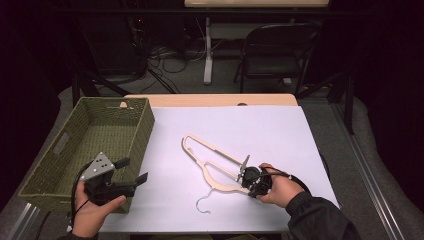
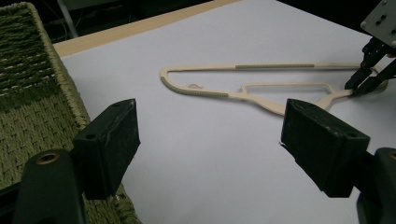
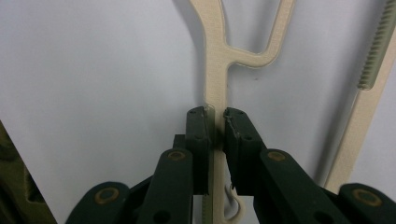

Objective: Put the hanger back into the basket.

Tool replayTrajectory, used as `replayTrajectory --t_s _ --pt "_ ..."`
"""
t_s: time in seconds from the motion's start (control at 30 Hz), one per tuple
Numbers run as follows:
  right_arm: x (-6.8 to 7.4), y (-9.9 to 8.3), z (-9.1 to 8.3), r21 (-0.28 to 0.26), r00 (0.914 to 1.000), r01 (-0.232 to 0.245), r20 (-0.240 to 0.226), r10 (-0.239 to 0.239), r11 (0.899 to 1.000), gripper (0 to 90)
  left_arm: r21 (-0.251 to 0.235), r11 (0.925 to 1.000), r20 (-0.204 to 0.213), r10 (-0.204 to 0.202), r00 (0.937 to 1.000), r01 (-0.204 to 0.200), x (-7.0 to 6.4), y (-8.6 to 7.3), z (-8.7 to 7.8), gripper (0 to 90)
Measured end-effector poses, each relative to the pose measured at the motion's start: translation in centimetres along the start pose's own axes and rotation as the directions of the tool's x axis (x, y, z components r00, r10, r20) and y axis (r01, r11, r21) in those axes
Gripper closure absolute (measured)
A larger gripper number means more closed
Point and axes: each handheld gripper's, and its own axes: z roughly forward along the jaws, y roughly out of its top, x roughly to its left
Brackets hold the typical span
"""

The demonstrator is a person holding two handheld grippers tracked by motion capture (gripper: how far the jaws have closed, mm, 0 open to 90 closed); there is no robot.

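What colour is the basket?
Olive green weave; the basket shows best in the high view.

Bare white sheet (image 1: 260, 130) lies open across the far and right of the bench. The woven basket (image 1: 142, 135) walls off the left edge (its inside is unoccupied), and the cream hanger (image 1: 212, 157) sprawls mid-sheet, with open sheet between them.

Cream wooden hanger (image 1: 214, 161) lies flat on the white sheet (image 1: 280, 130) — metal hook (image 1: 202, 203) toward the person.

White-topped table (image 1: 280, 125) bears a hanger (image 1: 212, 162) and, seemingly overhanging, a basket (image 1: 142, 131)
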Motion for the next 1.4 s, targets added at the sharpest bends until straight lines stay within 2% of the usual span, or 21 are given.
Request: replayTrajectory --t_s 0.1,0.13,0.3,0.33,0.43,0.47,0.53,0.6,0.77,0.9,0.97,1.07,1.1,1.13,1.17,1.2,1.23,1.27,1.33,1.37,1.4 --pt "-0.1 -0.2 -0.2 -0.018 0.9999 -0.011 -0.013 0.011 1.0 80.3 -0.001 1.0 0.003 0.004 1.0 -0.004 -0.1 0.0 0.0 20.0" --pt "-0.1 -0.4 -0.3 -0.036 0.9993 -0.024 -0.03 0.023 0.999 80.3 -0.004 1.0 0.003 0.008 1.0 -0.008 -0.2 0.1 0.0 20.1" --pt "-0.2 -0.9 -0.6 -0.068 0.9987 -0.034 -0.041 0.031 0.997 80.3 -0.003 0.9998 0.009 0.019 0.9998 -0.019 -0.7 0.2 0.2 20.4" --pt "-0.2 -1.1 -1.0 -0.085 0.9971 -0.044 -0.066 0.038 0.995 80.2 -0.005 0.9997 0.016 0.023 0.9996 -0.023 -0.9 0.2 0.4 20.6" --pt "-0.3 -1.3 -1.4 -0.105 0.9958 -0.046 -0.084 0.037 0.993 80.2 -0.001 0.9994 0.027 0.035 0.999 -0.035 -1.3 0.2 0.6 21.6" --pt "-0.3 -1.5 -1.9 -0.132 0.994 -0.055 -0.101 0.042 0.99 80.2 -0.001 0.9991 0.042 0.043 0.9982 -0.043 -1.9 0.2 1.0 21.7" --pt "-0.3 -1.5 -2.1 -0.14 0.9928 -0.062 -0.11 0.047 0.988 80.2 0.0 0.9987 0.052 0.05 0.9974 -0.05 -2.2 0.2 1.2 22.3" --pt "-0.2 -1.7 -2.8 -0.163 0.9918 -0.054 -0.123 0.034 0.985 80.2 0.015 0.9975 0.082 0.068 0.9943 -0.07 -3.1 0.1 2.2 22.6" --pt "0.0 -1.7 -3.5 -0.184 0.9931 -0.043 -0.115 0.022 0.982 80.2 0.048 0.9936 0.106 0.096 0.9897 -0.102 -4.1 -0.3 3.8 23.3" --pt "0.3 -1.8 -3.8 -0.2 0.9946 -0.028 -0.104 0.007 0.979 80.2 0.056 0.9904 0.103 0.12 0.9874 -0.126 -4.4 -0.4 4.6 24.1" --pt "0.3 -1.8 -3.8 -0.203 0.9947 -0.02 -0.103 -0.001 0.979 80.2 0.058 0.9904 0.1 0.12 0.9878 -0.126 -4.5 -0.5 4.9 24.3" --pt "0.5 -1.9 -4.0 -0.204 0.9948 -0.003 -0.1 -0.018 0.979 80.2 0.064 0.9863 0.094 0.145 0.9849 -0.152 -4.6 -0.5 5.8 24.7" --pt "0.6 -1.9 -4.1 -0.203 0.9946 -0.006 -0.103 -0.015 0.979 80.1 0.064 0.983 0.099 0.165 0.9813 -0.172 -4.7 -0.5 6.1 24.7" --pt "0.6 -1.9 -4.2 -0.205 0.9944 -0.003 -0.104 -0.019 0.979 80.1 0.071 0.9756 0.104 0.2 0.9742 -0.208 -4.8 -0.5 6.5 24.6" --pt "0.6 -1.9 -4.2 -0.205 0.9944 -0.003 -0.104 -0.019 0.979 80.1 0.071 0.9756 0.104 0.2 0.9742 -0.208 -4.8 -0.5 6.5 24.3" --pt "0.7 -1.9 -4.4 -0.2 0.9939 0.001 -0.108 -0.024 0.98 80.2 0.087 0.9645 0.099 0.241 0.9655 -0.249 -5.1 -0.7 7.0 24.3" --pt "0.7 -1.9 -4.4 -0.211 0.9937 0.016 -0.105 -0.039 0.977 80.1 0.096 0.9572 0.092 0.265 0.96 -0.273 -5.3 -0.7 7.2 24.2" --pt "0.7 -1.9 -4.5 -0.213 0.9933 0.014 -0.11 -0.038 0.977 80.1 0.105 0.9417 0.082 0.312 0.9464 -0.32 -5.7 -0.9 8.0 24.2" --pt "0.8 -1.9 -4.7 -0.213 0.9933 0.016 -0.108 -0.04 0.977 80.1 0.11 0.9305 0.074 0.343 0.9365 -0.349 -5.9 -1.0 8.6 24.2" --pt "0.8 -1.9 -4.7 -0.213 0.9933 0.016 -0.108 -0.04 0.977 80.1 0.11 0.9305 0.074 0.343 0.9365 -0.349 -5.9 -1.0 8.6 24.2" --pt "0.9 -1.9 -4.8 -0.215 0.9931 0.017 -0.11 -0.041 0.976 80.1 0.111 0.9208 0.06 0.369 0.9274 -0.374 -6.0 -1.0 9.0 24.2"
